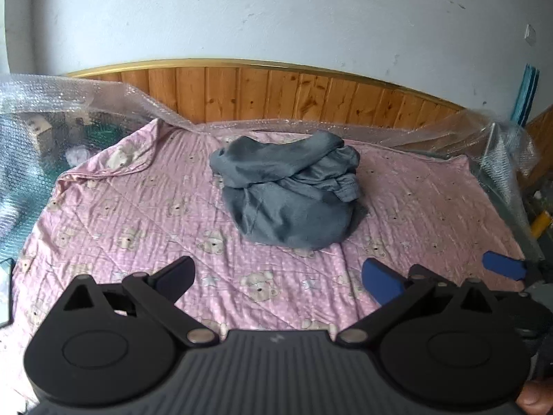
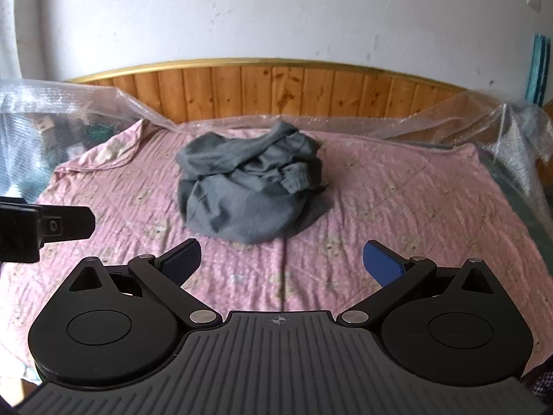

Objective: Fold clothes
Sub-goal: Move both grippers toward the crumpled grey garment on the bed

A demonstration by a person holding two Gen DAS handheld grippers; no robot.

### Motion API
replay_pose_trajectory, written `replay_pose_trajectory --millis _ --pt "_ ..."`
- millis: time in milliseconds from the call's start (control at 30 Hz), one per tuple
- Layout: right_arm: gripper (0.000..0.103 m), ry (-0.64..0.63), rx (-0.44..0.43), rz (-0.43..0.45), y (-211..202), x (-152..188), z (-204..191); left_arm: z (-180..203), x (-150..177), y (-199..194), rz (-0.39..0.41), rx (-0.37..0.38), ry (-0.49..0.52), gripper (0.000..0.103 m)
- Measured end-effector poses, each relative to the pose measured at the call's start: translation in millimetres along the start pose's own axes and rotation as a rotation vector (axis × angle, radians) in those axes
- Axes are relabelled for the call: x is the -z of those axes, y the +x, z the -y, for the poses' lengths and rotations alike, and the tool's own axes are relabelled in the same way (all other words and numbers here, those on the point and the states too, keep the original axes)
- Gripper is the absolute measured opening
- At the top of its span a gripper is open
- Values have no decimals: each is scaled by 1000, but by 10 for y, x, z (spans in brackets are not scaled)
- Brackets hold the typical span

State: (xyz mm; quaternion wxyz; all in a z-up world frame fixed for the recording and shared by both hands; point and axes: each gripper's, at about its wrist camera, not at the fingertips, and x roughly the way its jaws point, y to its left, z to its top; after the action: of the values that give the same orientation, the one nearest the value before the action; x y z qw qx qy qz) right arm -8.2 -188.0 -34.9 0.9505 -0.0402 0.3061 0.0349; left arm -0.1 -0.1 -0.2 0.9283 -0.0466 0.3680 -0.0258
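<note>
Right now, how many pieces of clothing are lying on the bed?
1 that I can tell: a crumpled grey garment sits bunched in the middle of the pink quilt, beyond both open grippers. The heap could hide a second piece.

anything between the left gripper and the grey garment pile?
Nothing but bare pink bear-print quilt. The left wrist view shows the open left gripper short of the crumpled grey garment, with only quilt between them.
</note>
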Motion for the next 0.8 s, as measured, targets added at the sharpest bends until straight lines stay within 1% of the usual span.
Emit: replay_pose_trajectory --millis 100,133,200,233,300,400,667,733,800 --pt "102 -16 25 25 -27 18 -36 -43 18 1 -6 -24 49 103" --pt "102 -27 37 45 -62 49 -73 -38 28 28 -26 -35 64 103" --pt "102 -31 45 65 -135 129 -146 21 76 69 -37 -64 80 103" --pt "102 -23 39 61 -136 149 -153 39 76 93 -46 -68 80 103" --pt "102 5 8 20 -32 118 -74 70 91 118 -55 -71 78 103" --pt "102 43 -31 -32 106 75 26 57 90 127 -63 -59 70 103" --pt "102 33 -28 -37 148 7 -22 7 48 176 -96 -27 47 103" --pt "102 31 -30 -40 159 -9 -36 -17 51 171 -93 10 48 103" --pt "101 30 -34 -41 173 -17 -53 -25 41 183 -95 29 40 103"
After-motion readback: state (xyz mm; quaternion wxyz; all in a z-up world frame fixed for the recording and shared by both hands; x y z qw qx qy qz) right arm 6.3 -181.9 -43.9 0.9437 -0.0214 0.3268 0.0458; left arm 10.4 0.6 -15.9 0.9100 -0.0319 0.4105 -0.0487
